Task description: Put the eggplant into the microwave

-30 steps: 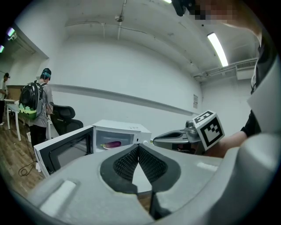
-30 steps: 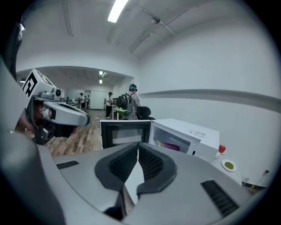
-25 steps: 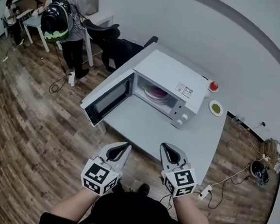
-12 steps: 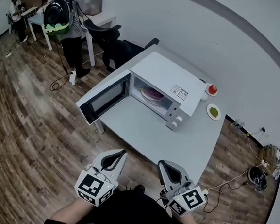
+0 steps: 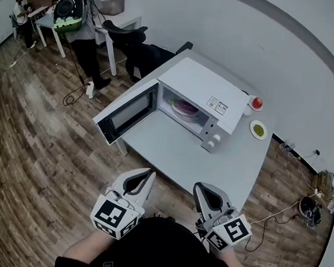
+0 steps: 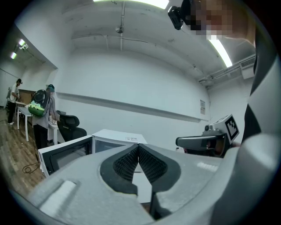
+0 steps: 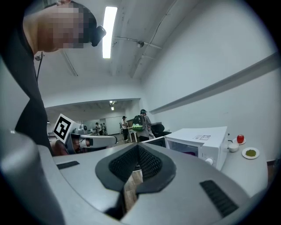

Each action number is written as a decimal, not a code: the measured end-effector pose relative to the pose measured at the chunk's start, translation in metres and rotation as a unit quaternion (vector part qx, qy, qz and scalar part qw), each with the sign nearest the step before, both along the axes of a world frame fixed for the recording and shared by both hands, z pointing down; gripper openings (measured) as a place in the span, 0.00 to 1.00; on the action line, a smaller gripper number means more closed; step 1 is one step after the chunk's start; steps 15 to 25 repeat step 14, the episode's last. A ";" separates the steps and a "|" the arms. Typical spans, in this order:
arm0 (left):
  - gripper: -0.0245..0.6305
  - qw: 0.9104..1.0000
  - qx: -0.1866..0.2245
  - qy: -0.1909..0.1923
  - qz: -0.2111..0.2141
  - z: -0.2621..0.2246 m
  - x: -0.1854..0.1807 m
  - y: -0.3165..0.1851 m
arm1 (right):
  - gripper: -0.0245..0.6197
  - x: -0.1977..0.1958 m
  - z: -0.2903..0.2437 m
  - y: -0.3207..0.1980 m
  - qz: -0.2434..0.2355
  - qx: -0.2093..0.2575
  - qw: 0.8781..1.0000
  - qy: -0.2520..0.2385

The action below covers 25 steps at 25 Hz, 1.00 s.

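Note:
The white microwave (image 5: 201, 89) stands on the grey table (image 5: 174, 152) with its door (image 5: 127, 113) swung open to the left. Inside it a purple thing, probably the eggplant (image 5: 183, 108), lies on a plate; the right gripper view shows a purple bit (image 7: 189, 153) of it. My left gripper (image 5: 150, 173) and right gripper (image 5: 199, 186) hover short of the table's near edge, close to my body. Both are shut with nothing between the pads. In the left gripper view the jaws (image 6: 138, 146) meet, as they do in the right gripper view (image 7: 137, 145).
A white cup holding a red thing (image 5: 256, 102) and a small dish of something green (image 5: 258, 129) sit right of the microwave. A black office chair (image 5: 130, 43) and a person with a backpack (image 5: 79, 21) are beyond the table. Cables lie on the wooden floor (image 5: 273, 214).
Both grippers have drawn back from the table toward my body, the right one turning a little. The microwave and what lies in it have not moved.

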<state>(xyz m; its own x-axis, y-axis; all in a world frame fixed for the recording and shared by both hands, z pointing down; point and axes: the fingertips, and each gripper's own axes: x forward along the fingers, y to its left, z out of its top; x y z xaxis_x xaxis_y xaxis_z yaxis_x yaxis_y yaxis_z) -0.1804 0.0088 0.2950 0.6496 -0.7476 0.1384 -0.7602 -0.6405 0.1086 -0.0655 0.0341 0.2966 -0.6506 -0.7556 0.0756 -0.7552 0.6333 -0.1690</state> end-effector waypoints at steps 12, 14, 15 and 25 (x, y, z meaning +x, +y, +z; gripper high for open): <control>0.05 1.000 0.003 0.000 -0.004 -0.002 -0.006 -0.007 | 0.06 -0.003 0.003 -0.007 0.000 -0.003 1.000 0.002; 0.05 1.000 0.003 0.000 -0.005 -0.001 -0.008 -0.007 | 0.06 -0.004 0.005 -0.006 -0.001 -0.004 1.000 0.003; 0.05 1.000 0.003 0.000 -0.005 -0.001 -0.008 -0.007 | 0.06 -0.004 0.005 -0.006 -0.001 -0.004 1.000 0.003; 0.05 1.000 0.003 0.000 -0.005 -0.001 -0.008 -0.007 | 0.06 -0.004 0.005 -0.006 -0.001 -0.004 1.000 0.003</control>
